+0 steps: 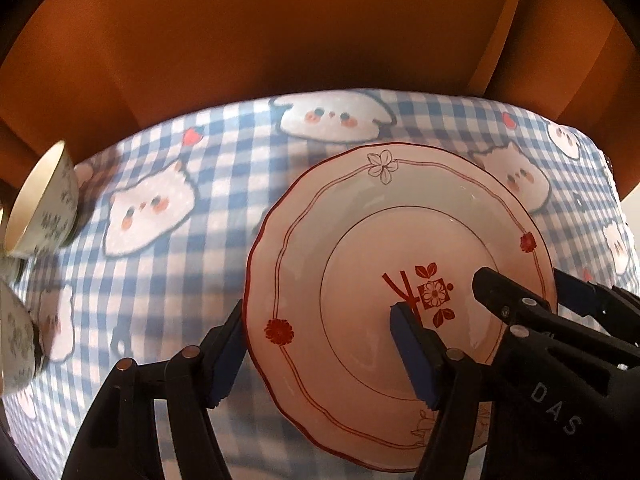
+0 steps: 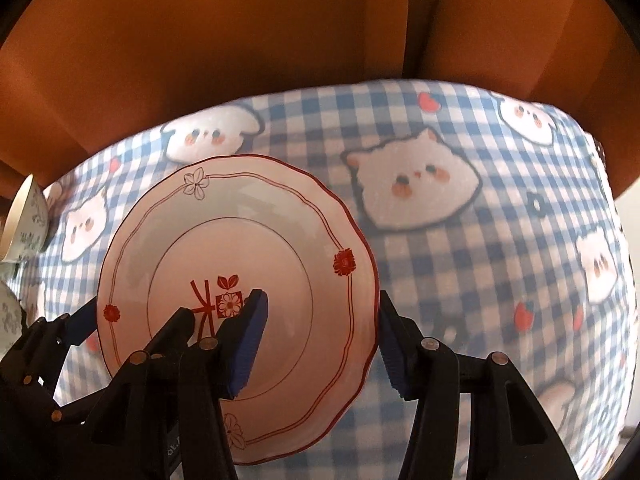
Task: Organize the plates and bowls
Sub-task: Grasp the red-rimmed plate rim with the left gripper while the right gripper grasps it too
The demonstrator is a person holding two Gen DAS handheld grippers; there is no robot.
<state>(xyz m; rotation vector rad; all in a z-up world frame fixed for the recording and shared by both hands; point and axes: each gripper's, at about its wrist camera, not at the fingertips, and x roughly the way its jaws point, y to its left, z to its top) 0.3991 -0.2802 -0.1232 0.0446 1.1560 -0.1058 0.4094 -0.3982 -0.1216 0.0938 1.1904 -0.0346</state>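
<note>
A white plate with red rim and red flower marks (image 1: 360, 248) lies on the blue checked cloth; it also shows in the right wrist view (image 2: 248, 248). My left gripper (image 1: 316, 344) straddles its left rim, one finger outside, one over the plate's middle, jaws apart. My right gripper (image 2: 320, 344) straddles the right rim the same way, jaws apart. The right gripper also shows in the left wrist view (image 1: 516, 292). Neither is clamped on the plate.
Two white bowls with grey-green floral print sit at the far left, one tilted (image 1: 44, 204) and one lower (image 1: 16, 340). An orange-brown wall or cabinet (image 1: 280, 32) stands behind the table. The cat-patterned cloth (image 2: 480, 260) extends right of the plate.
</note>
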